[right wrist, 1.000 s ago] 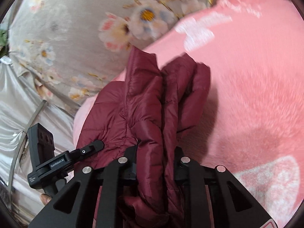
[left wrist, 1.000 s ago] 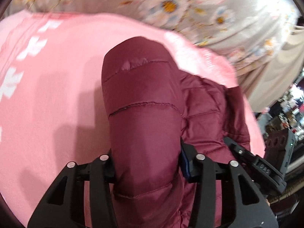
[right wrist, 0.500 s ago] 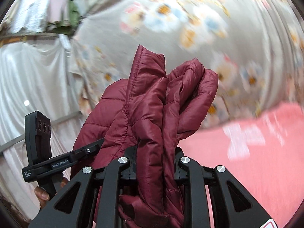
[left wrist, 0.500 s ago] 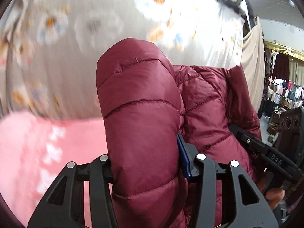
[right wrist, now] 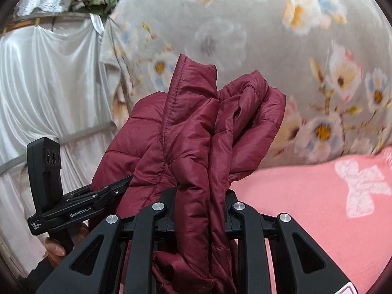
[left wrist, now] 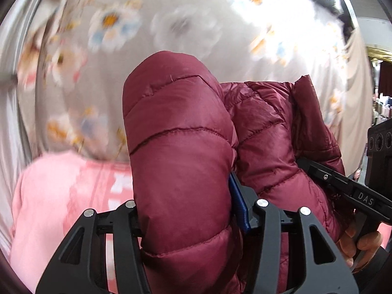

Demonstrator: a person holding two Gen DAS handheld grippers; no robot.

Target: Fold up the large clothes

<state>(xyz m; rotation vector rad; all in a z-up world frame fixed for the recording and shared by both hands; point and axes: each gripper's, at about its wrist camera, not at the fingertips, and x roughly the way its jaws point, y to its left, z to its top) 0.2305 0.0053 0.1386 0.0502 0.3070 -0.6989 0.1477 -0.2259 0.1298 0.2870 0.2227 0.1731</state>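
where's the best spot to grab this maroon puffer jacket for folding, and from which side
Grip the maroon puffer jacket on a flat quilted edge, as the right tool does with thin doubled layers, coming in from the near side, roughly level. The left tool, whose jaws have just been opening, straddles a thick rounded puffy section; that bulk probably slips more easily than a stitched edge.
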